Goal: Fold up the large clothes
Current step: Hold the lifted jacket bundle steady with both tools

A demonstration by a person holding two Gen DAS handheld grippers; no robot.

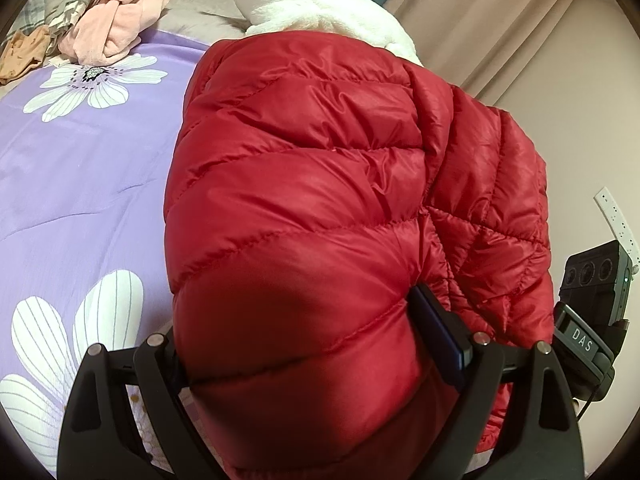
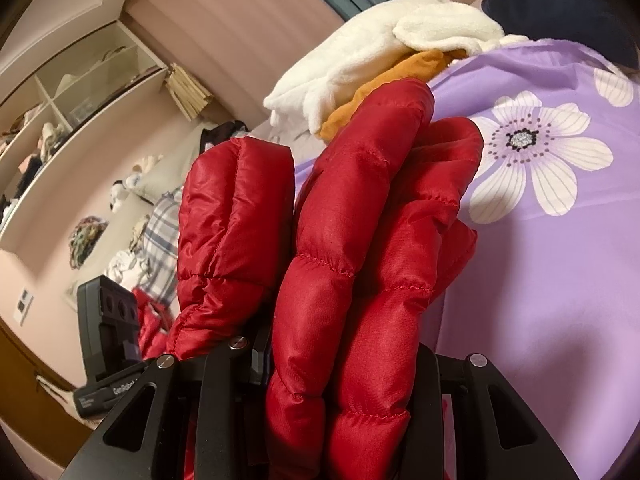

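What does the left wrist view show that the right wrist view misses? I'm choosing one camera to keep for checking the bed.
Only the left wrist view: pink clothes piled at the far edge and a white power strip on the wall. Only the right wrist view: open shelves, an orange garment and a dark navy garment. Both: the red puffer jacket bunched between each gripper's jaws, the purple flowered bedsheet and a white fleece.

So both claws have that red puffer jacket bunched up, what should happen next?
Probably lower the red puffer jacket onto the purple floral bedsheet to flatten it. The left claw and right claw each grip thick folds, and the sheet beside it looks free.
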